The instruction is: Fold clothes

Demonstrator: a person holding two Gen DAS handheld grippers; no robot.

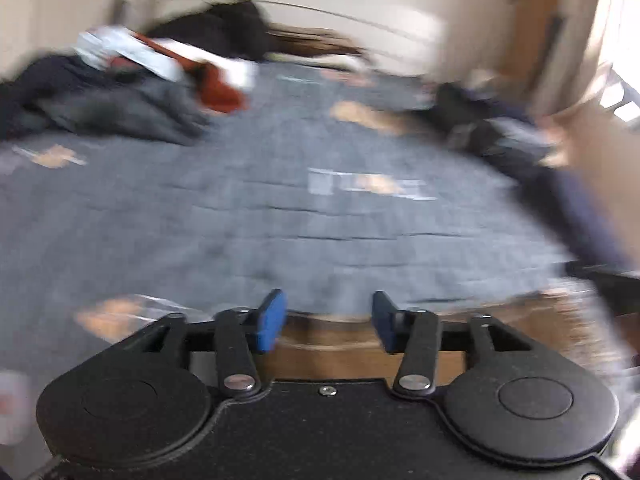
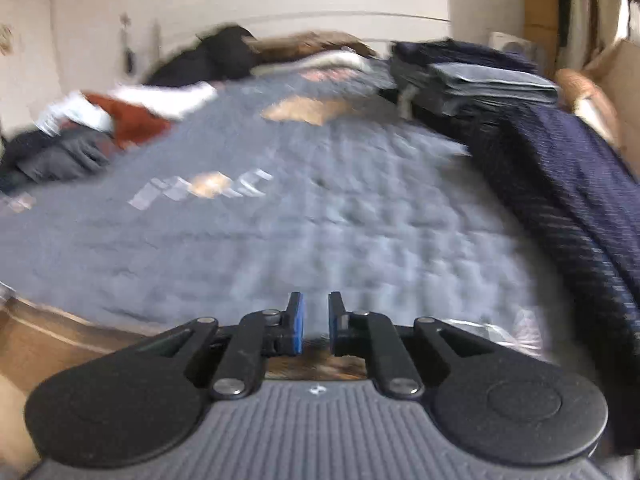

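Note:
Both views are motion-blurred. My left gripper (image 1: 328,314) hangs over the near edge of a grey quilted bedspread (image 1: 248,216), open wide, with nothing between its blue pads (image 1: 272,320). My right gripper (image 2: 315,322) is over the same bedspread (image 2: 304,216), its pads only a narrow gap apart and holding nothing. A heap of unfolded clothes lies at the back left: dark grey (image 1: 120,112), rust red (image 1: 218,92) and white (image 1: 132,50); the heap (image 2: 80,136) also shows in the right wrist view. A navy knit garment (image 2: 576,184) lies along the bed's right side.
A stack of folded grey and dark clothes (image 2: 472,80) sits at the back right of the bed. Dark items (image 2: 216,56) lie against the far white wall. The wooden bed frame (image 1: 340,356) runs just below the grippers. A brown board (image 1: 532,28) leans at right.

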